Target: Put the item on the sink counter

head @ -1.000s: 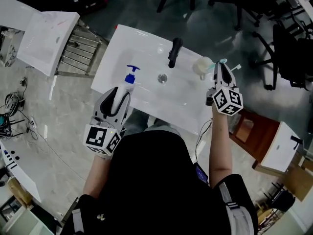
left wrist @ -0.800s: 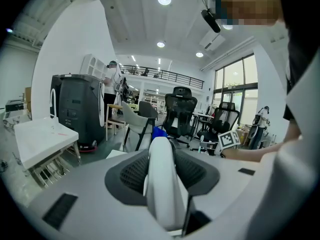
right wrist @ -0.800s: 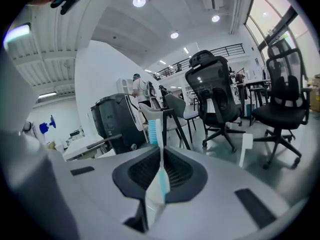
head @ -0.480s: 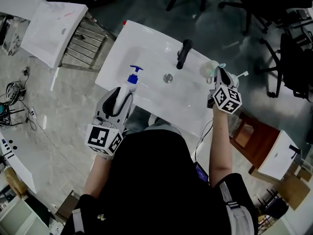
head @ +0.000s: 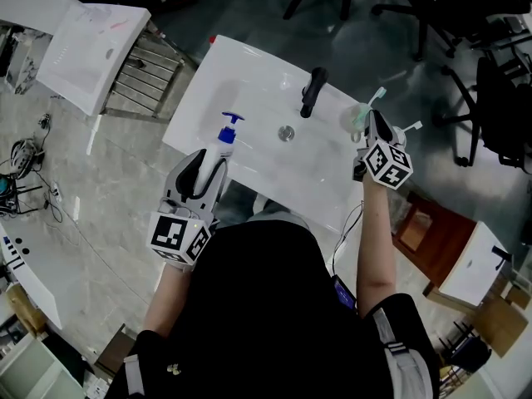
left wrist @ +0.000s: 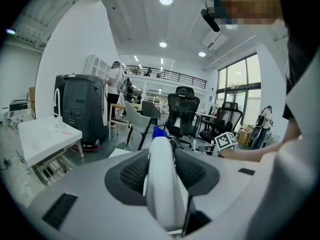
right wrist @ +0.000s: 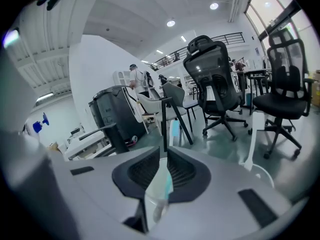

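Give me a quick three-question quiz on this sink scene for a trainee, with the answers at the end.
1. Multiple choice: what is the left gripper holding? A) a sponge B) a white bottle with a blue pump C) a folded towel
2. True or false: the black faucet stands on the person's side of the drain.
3. Fill in the blank: the right gripper is shut on a teal and white ____.

Key: 1 B. 2 False, the faucet stands beyond the drain, on the far side of the basin. 3 toothbrush.
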